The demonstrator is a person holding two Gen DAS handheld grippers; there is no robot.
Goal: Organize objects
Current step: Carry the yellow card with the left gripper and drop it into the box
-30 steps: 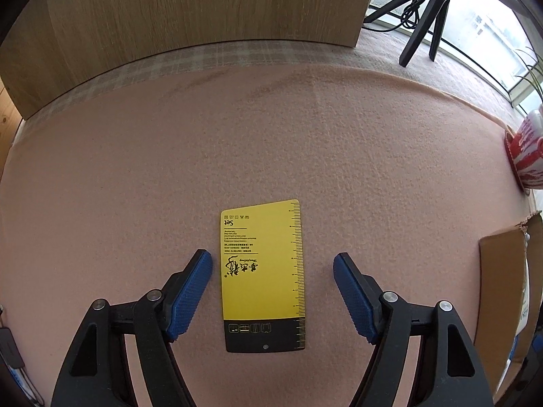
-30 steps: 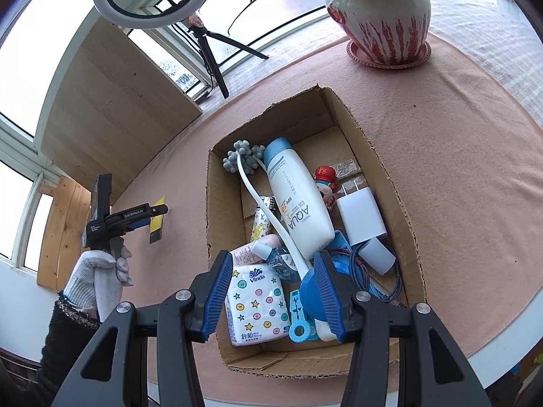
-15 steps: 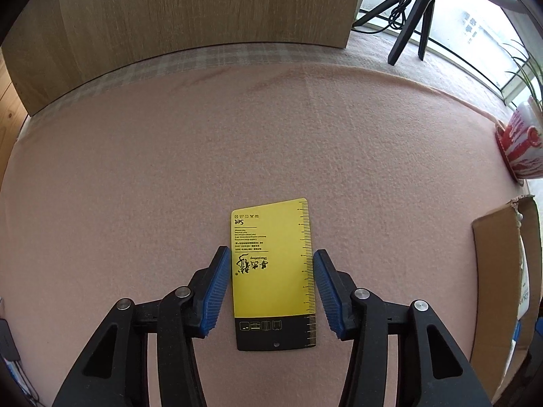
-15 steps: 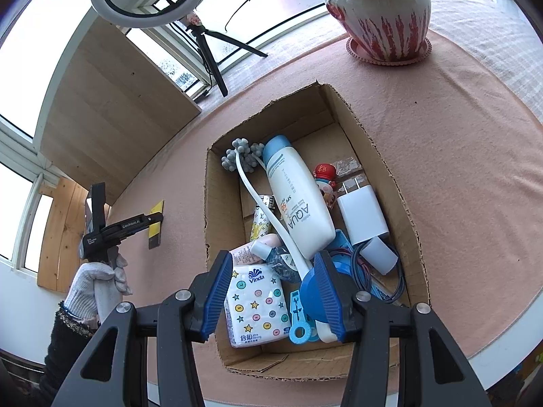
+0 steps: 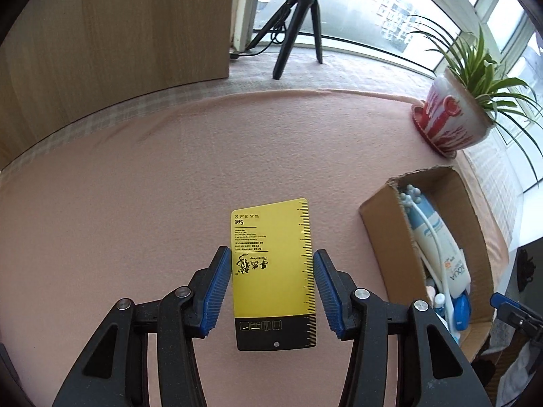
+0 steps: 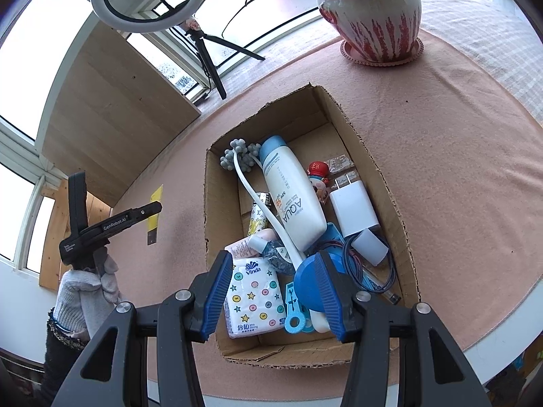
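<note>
A yellow card (image 5: 271,264) with a black end and a ruler edge is clamped by its long sides between the blue pads of my left gripper (image 5: 271,251). It hangs above the pink cloth (image 5: 135,203). The right wrist view shows the same card (image 6: 156,194) edge-on at that gripper (image 6: 152,208), which a gloved hand (image 6: 85,291) holds. To its right stands the open cardboard box (image 5: 383,230). My right gripper (image 6: 273,254) hovers over the near end of the box (image 6: 220,183); its jaws stand apart with nothing between them.
The box holds a white AQUA bottle (image 6: 293,196), a tissue pack (image 6: 254,295), a white charger (image 6: 353,210), cables and several small items. A potted plant (image 5: 451,115) stands behind the box. A tripod (image 5: 298,17) and a wooden panel (image 5: 118,34) line the far edge.
The left jaws closed on the yellow card, then lifted it off the cloth and swung right, bringing the box and plant into view. The right gripper stayed still.
</note>
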